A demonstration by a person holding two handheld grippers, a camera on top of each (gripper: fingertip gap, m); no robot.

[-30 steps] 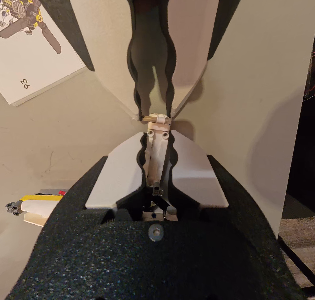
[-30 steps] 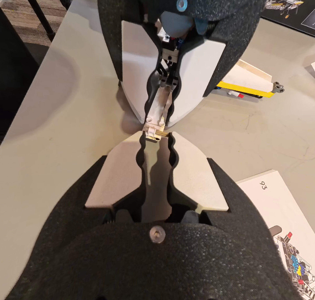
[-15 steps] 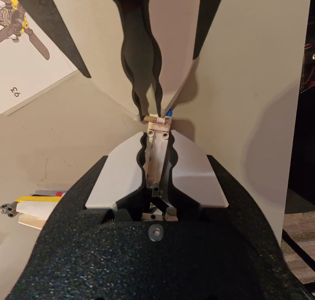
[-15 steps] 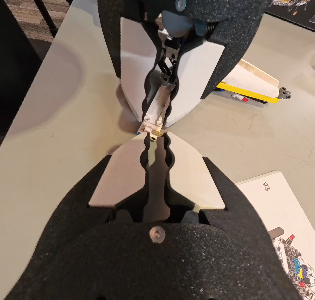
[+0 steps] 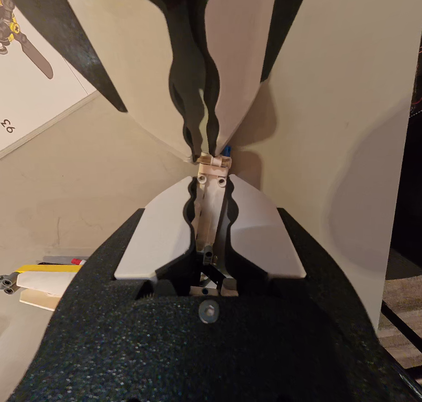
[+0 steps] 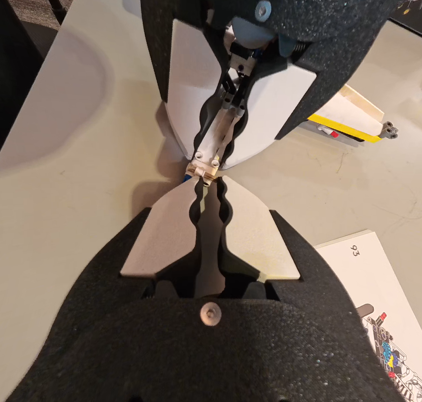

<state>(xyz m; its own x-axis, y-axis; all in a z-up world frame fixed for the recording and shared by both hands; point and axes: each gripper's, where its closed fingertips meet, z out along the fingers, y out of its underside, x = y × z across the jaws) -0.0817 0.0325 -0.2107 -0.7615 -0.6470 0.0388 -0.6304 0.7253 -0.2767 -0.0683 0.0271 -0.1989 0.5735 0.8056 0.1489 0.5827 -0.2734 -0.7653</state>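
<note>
Your left gripper (image 5: pixel 211 180) is squeezed shut on a long white brick-built piece (image 5: pixel 211 208). The piece runs between both fingers, and its end sticks out past the tips. That end carries a tan pin (image 5: pixel 214 161) lying crosswise, with a small white clip on it and a bit of blue (image 5: pixel 227 149) at one side.

Just past it, your right gripper (image 6: pixel 207 183) meets it nose to nose. Its fingertips are pinching a small stub on the tan pin.

A second ago your right gripper stood wider and only touched the end. Now its fingers have come in close around the pin, so it has a grip. Your left gripper has not changed its hold.

Farther off on the table (image 6: pixel 68 208) lies a white and yellow wing piece (image 6: pixel 342 121). An open instruction booklet (image 6: pixel 365 276) lies near your right gripper.
</note>
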